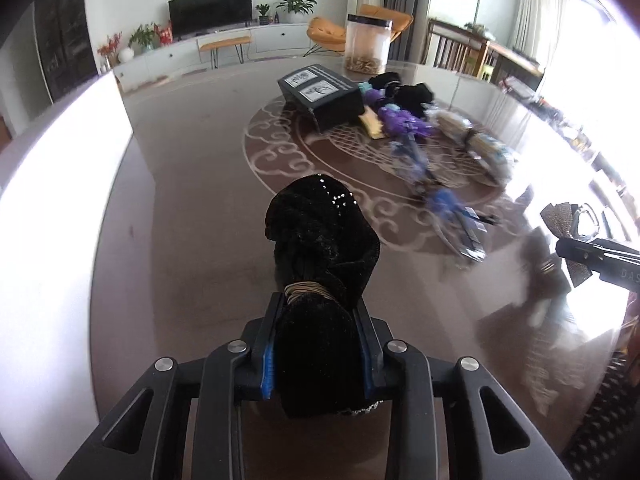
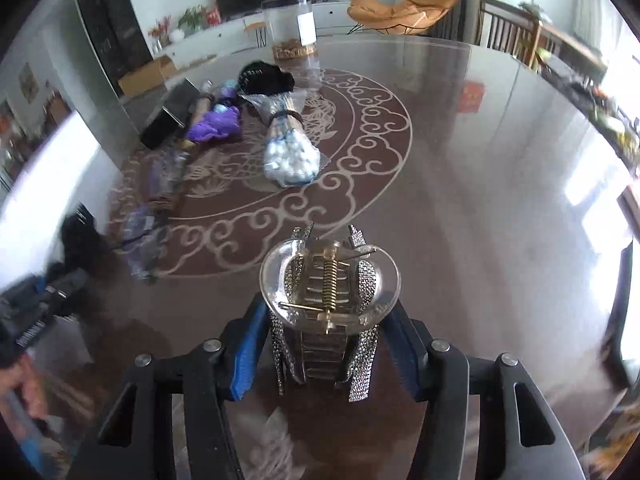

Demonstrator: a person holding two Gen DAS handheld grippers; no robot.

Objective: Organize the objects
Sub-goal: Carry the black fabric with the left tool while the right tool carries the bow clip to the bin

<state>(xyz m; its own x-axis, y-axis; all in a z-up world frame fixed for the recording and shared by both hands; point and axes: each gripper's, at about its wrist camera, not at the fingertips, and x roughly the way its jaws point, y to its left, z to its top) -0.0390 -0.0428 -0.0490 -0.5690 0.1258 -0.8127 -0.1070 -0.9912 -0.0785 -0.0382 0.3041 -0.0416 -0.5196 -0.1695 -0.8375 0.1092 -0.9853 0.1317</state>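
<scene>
In the left wrist view my left gripper (image 1: 320, 304) is shut on a black velvet hair bow (image 1: 320, 232) with a gold band at its middle. The bow sticks out past the fingertips, above the round brown table (image 1: 180, 240). In the right wrist view my right gripper (image 2: 328, 312) is shut on a clear hair claw clip (image 2: 330, 280) with a gold spring and rhinestone ribbons, held off the table. The right gripper (image 1: 592, 256) and its sparkly clip show at the right edge of the left wrist view. Blurred at the left edge of the right wrist view is the left gripper (image 2: 52, 292), held by a hand.
Mid-table lie a black box (image 1: 324, 94), purple hair pieces (image 1: 400, 120), a black cloth item (image 2: 264, 76), a bag of white cotton balls (image 2: 290, 156) and blurred blue-purple accessories (image 1: 452, 208). A clear jar (image 1: 367, 42) stands at the far edge.
</scene>
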